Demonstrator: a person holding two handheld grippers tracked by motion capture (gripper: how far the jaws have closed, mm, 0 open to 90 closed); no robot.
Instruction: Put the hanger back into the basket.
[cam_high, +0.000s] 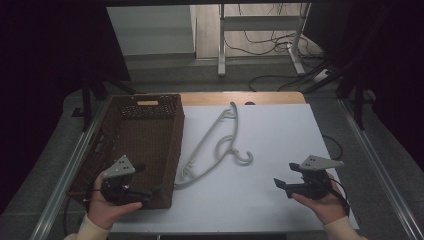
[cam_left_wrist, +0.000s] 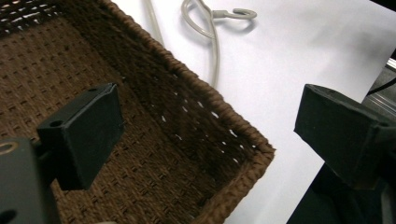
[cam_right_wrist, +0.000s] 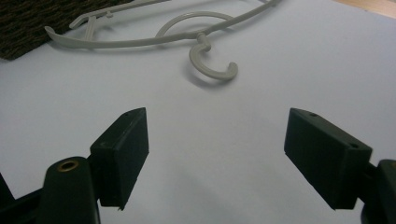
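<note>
left tool (cam_high: 159, 189): nearest me, in the person's left hand (cam_high: 107, 207), hanging over the near right corner of the basket. Jaws spread wide, nothing between them; in the left gripper view they frame the corner, touching neither weave nor rim.

right tool (cam_high: 277, 183): near edge on the other side, in the right hand (cam_high: 325, 202), pointing in towards the middle. Jaws wide apart, gripping nothing; bare sheet between the pads in the right gripper view.

worktop (cam_high: 280, 145): white sheet, bare in front of the right tool.

hanger (cam_high: 215, 145): pale plastic, flat on the sheet, mid-worktop, just right of the basket. Hook (cam_right_wrist: 212, 63) curls towards the right tool; the long arm runs away towards the far edge, the near end sits just beside the basket's right wall. Neither tool touches it.

basket (cam_high: 177, 145): brown wicker, left side, running from the near edge to the far edge. Nothing visible inside; floor in the left gripper view is bare weave.

progress: my read is the hanger goes into the basket. Nothing done yet, no grip made.

left to do: reach, close on the hanger, lift, lower into the basket, let go. Right tool looks better placed, since the hook faces it.
</note>
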